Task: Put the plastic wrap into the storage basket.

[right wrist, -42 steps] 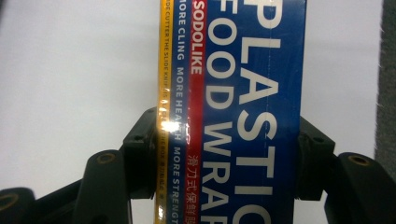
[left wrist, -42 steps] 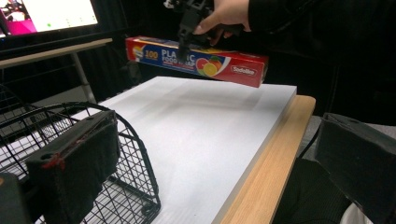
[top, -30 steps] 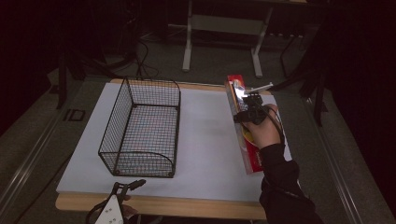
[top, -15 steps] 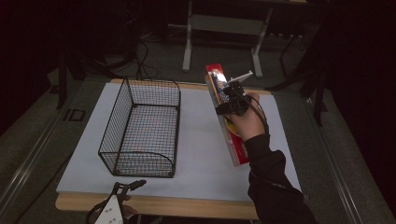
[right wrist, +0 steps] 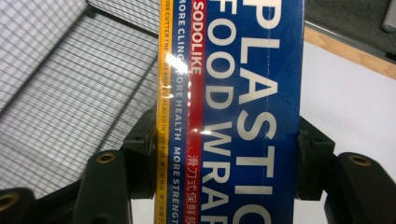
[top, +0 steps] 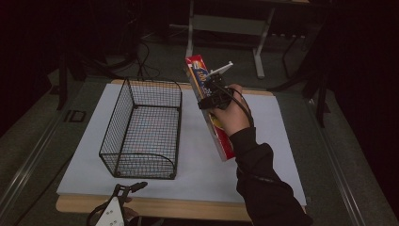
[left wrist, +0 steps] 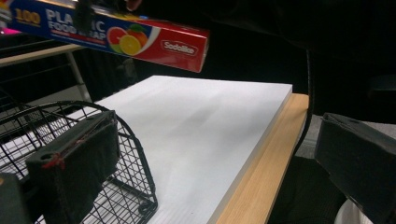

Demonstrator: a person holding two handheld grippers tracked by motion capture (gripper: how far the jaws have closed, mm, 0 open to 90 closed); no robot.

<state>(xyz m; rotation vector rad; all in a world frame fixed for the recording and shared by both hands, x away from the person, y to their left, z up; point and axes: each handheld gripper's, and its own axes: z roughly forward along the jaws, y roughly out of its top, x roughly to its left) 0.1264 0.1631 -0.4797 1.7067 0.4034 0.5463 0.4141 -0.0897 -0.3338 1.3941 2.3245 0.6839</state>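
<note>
Right tool (top: 212, 90) clamped on plastic food wrap box (top: 217, 123), lifted beside wire basket (top: 141, 129); left tool (left wrist: 210, 154) parted, at counter (top: 155, 207) edge.

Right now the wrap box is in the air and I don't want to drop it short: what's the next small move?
Probably carry the plastic wrap box further left over the wire basket. The right gripper is clamped on it above the white table, beside the basket's right wall, not yet over the opening.

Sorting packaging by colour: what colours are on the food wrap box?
Blue, red and a yellow stripe on the food wrap box, clearest in the right gripper view.
</note>
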